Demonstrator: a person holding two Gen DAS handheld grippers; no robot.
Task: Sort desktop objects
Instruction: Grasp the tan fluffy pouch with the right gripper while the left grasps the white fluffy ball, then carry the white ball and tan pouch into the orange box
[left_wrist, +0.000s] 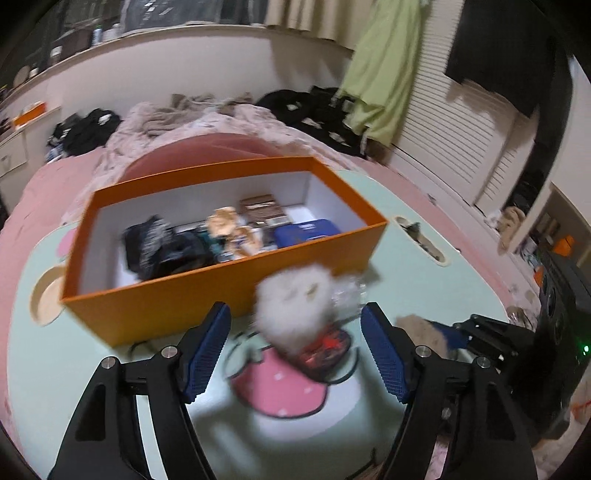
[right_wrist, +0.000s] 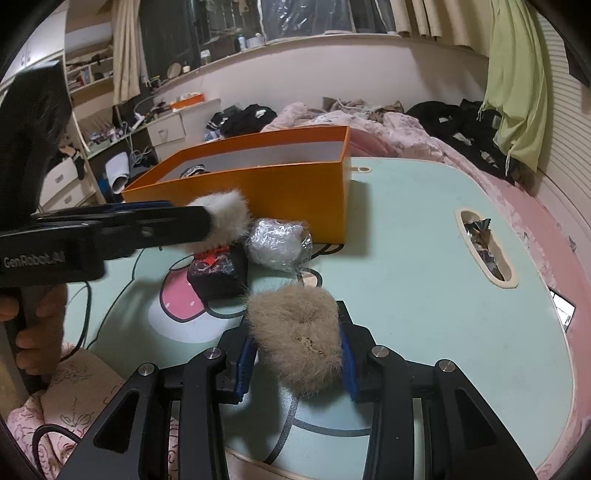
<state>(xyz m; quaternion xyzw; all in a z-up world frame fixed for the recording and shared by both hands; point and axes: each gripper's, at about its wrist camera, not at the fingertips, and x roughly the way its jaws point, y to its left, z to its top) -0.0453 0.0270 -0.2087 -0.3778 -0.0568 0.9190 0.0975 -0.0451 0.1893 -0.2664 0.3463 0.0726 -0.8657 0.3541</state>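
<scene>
With the tan puff (right_wrist: 295, 343) clamped in the right gripper (right_wrist: 295, 354) near the box (right_wrist: 258, 184) and the white puff (left_wrist: 291, 306) loose between the parted left gripper (left_wrist: 295, 347) jaws, the white one could be dropped short.

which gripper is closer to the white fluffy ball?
Left. The left gripper straddles the white fluffy ball, pads apart from it. The right gripper sits further back, shut on the tan fluffy ball.

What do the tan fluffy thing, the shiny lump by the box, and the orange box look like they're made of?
Tan fluffy ring: fur or faux fur, with long matte fibres. Shiny lump: something wrapped in clear plastic film, crinkled and glinting. Orange box: probably cardboard, with thin, stiff matte walls, white inside.
</scene>
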